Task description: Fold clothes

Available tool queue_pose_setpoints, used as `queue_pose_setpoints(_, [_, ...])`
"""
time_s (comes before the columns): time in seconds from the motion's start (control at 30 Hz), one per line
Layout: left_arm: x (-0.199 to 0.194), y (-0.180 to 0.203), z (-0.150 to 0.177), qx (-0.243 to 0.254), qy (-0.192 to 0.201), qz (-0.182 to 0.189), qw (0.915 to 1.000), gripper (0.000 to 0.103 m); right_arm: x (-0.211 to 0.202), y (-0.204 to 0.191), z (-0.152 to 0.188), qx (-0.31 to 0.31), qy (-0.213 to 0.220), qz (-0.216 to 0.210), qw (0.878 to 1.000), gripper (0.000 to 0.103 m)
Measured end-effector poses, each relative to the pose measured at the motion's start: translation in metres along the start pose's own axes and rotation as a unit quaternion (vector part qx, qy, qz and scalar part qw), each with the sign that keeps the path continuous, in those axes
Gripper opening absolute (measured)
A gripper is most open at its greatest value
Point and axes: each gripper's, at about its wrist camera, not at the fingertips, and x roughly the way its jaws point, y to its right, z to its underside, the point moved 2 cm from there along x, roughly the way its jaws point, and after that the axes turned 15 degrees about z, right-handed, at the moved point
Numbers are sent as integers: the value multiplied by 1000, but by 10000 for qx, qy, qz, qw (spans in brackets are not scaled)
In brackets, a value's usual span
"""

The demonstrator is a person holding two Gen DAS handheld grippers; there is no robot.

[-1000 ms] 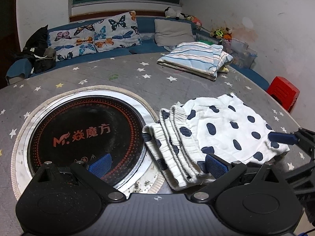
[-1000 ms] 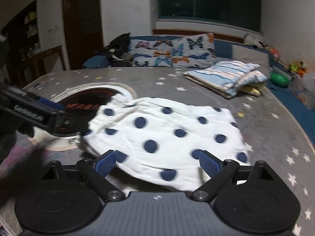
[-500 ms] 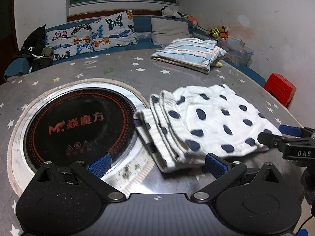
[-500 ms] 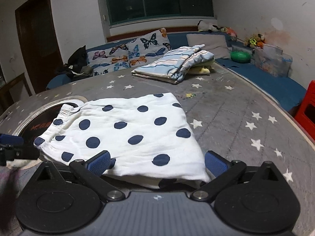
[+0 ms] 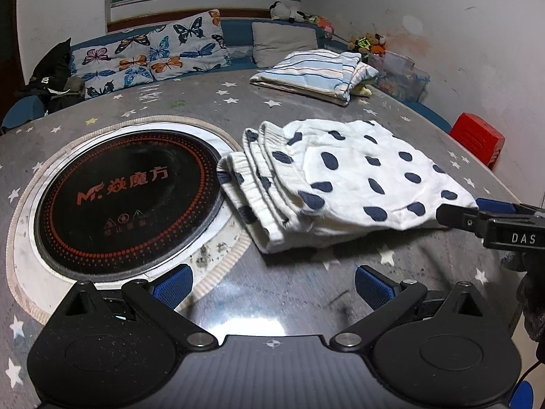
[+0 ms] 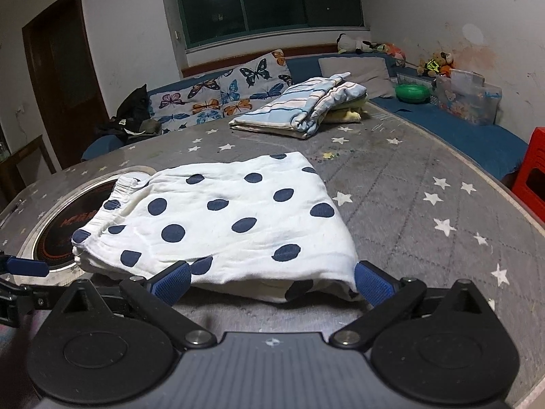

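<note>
Nearby, on the star-patterned desk [image 6: 408, 187], folded polka-dot shorts [image 6: 224, 218] lay beside the round induction cooktop [image 5: 126, 197]; the right gripper [image 6: 270, 281] and left gripper [image 5: 270, 281] both spread their fingers wide, holding nothing.

Bare starred table [image 6: 425, 184] right of the polka-dot garment [image 6: 231, 218], striped folded pile [image 6: 299, 109] well beyond

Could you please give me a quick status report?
Both grippers open, empty. White navy-dotted folded garment flat on grey star-print table. Nothing in the way.
</note>
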Motion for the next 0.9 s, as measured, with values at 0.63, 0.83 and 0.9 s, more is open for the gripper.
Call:
queue_pose_setpoints(0.63, [-9,16,13,111,39,101,9999,103,-20,0,11,43,96,-23,9999,103])
queue_pose_setpoints(0.83, [-8,16,15,174,3,-38,9998,103,-21,1,13,29,87,26,10000,103])
queue_pose_setpoints(0.9, [-8,14,15,155,-4,-38,9999,103,-20,2,14,36,70,32,10000,103])
